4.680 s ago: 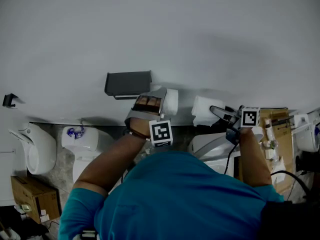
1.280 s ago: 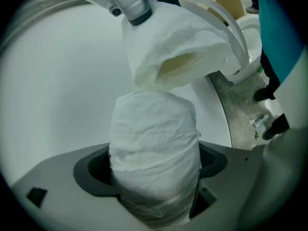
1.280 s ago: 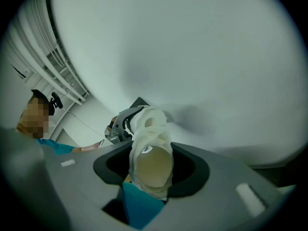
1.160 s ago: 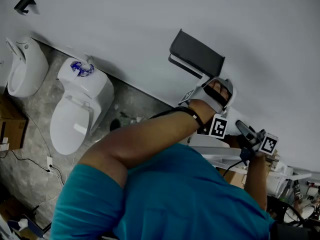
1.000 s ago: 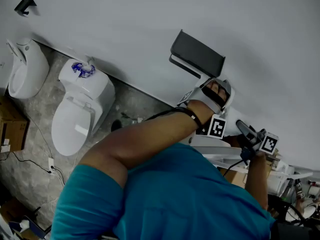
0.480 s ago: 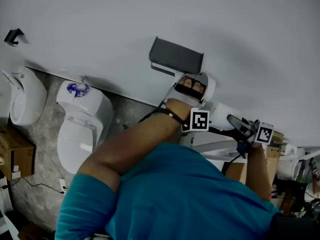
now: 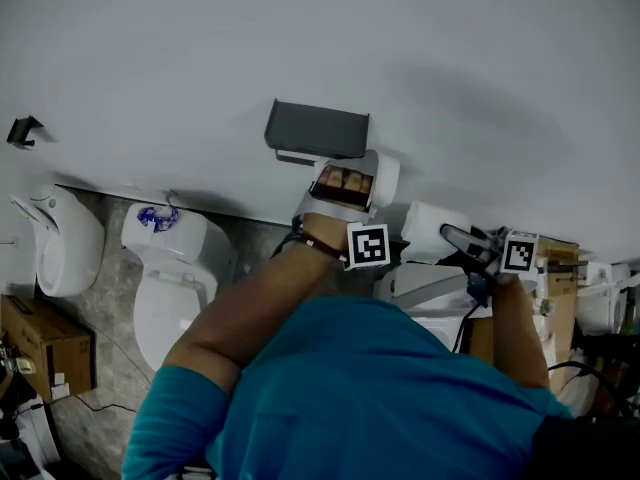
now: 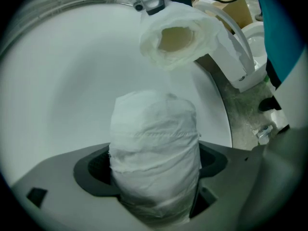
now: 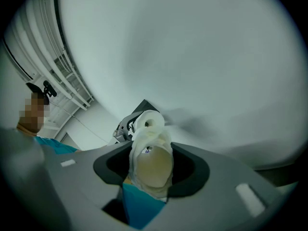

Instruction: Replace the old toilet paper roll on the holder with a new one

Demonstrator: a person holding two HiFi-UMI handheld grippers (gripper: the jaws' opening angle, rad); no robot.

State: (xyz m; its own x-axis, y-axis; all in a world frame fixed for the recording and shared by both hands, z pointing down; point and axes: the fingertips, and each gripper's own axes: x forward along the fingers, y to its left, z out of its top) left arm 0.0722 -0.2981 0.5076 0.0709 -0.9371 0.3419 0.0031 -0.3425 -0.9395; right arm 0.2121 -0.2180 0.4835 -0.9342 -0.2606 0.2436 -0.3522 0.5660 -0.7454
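Left tool [image 8: 153,179] clamps the full toilet paper roll [image 8: 154,129], bottom centre; right tool [image 9: 150,174] pinches the squashed, nearly spent roll [image 9: 153,162], lower centre; the dark holder [image 7: 317,130] sits just above the full roll.

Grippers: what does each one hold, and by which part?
Left gripper: new roll, by its curved sides. Right gripper: old roll, squashed across its curved sides.

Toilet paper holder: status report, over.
Left gripper shut on new roll, beside holder. Right gripper shut on old roll. Not yet mounted; nothing in the way.
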